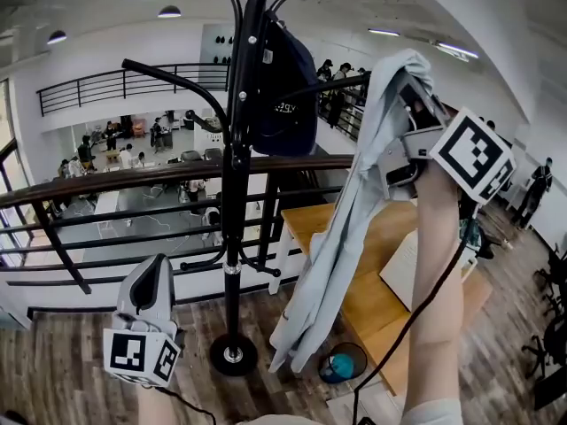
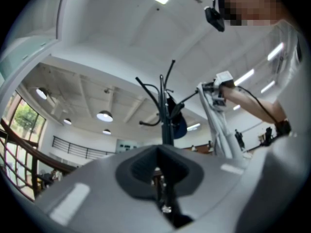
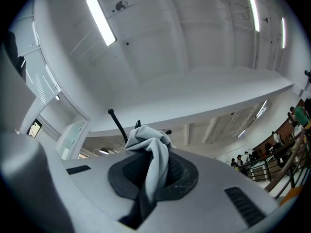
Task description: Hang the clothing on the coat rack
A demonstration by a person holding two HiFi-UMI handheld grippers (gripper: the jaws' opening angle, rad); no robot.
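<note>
Fabric of the pale garment (image 1: 341, 237) sat clamped in the right gripper (image 3: 151, 171) and draped below it; the coat rack (image 1: 232, 166) stood just to that gripper's left. The left gripper (image 2: 158, 178), low and left of the rack's pole, had jaws together, empty.

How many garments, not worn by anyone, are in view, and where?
2. A dark blue garment hangs on the coat rack; a pale grey garment is clamped in the right gripper. Others may be hidden.
</note>
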